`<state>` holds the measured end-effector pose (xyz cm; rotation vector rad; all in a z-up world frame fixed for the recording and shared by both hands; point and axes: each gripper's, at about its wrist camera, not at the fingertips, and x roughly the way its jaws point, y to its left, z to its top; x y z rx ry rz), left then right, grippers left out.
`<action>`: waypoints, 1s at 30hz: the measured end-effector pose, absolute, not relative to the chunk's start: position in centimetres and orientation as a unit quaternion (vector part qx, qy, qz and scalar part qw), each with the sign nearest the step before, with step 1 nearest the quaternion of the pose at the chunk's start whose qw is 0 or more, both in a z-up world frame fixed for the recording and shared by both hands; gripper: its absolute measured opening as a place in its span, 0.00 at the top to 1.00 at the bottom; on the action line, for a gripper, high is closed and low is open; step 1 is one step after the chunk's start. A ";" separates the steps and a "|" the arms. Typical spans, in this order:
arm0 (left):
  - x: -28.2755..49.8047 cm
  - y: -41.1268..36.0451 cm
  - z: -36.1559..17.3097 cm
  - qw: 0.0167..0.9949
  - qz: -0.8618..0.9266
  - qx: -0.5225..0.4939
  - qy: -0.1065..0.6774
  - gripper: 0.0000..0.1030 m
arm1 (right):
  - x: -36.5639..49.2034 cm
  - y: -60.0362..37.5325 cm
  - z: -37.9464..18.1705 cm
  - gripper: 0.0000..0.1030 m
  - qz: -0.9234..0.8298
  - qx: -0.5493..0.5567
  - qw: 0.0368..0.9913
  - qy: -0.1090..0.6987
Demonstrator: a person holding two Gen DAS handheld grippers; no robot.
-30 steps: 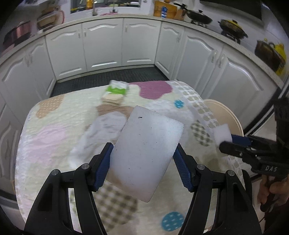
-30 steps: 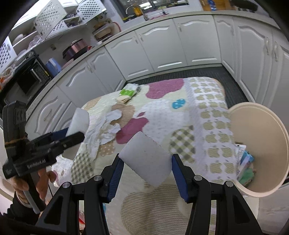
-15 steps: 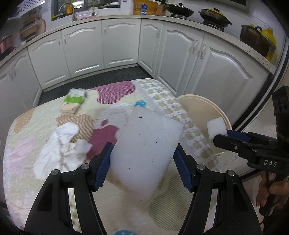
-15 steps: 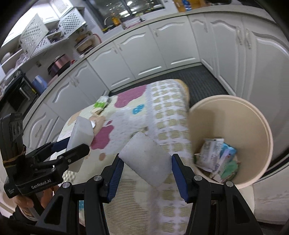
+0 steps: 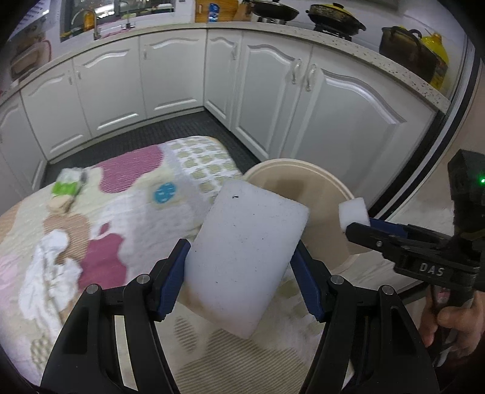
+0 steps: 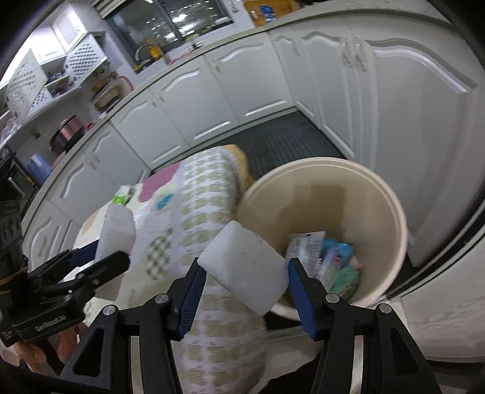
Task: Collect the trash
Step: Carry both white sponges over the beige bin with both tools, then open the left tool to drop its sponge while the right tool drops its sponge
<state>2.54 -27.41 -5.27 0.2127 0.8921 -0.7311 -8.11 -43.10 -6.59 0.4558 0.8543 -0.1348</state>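
Observation:
My left gripper (image 5: 241,266) is shut on a large white foam block (image 5: 245,254), held over the table's right edge beside the beige trash bin (image 5: 330,181). My right gripper (image 6: 245,282) is shut on a smaller white foam block (image 6: 247,266) at the near rim of the bin (image 6: 394,218), which holds several wrappers (image 6: 330,257). The right gripper with its block (image 5: 353,210) shows at the right of the left wrist view. The left gripper's block (image 6: 116,233) shows at the left of the right wrist view.
A crumpled white tissue (image 5: 48,266) and a green-and-tan packet (image 5: 65,194) lie on the patterned tablecloth (image 5: 136,194). White kitchen cabinets (image 5: 339,121) curve around behind the table and bin. Pots (image 5: 333,18) stand on the counter.
Both grippers have swung right, from over the table toward the bin, each still holding its foam block. The bin now fills more of the right wrist view.

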 end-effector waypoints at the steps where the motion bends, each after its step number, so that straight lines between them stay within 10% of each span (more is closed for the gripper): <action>1: 2.6 -28.0 -5.4 0.832 -0.347 0.101 0.421 0.36 | -8.2 -43.6 -6.7 0.49 -0.070 0.221 0.882 0.411; 30: 5.5 -35.7 -8.2 0.809 -0.358 0.063 0.462 0.30 | -7.7 -51.5 -11.1 0.31 -0.151 0.289 0.843 0.428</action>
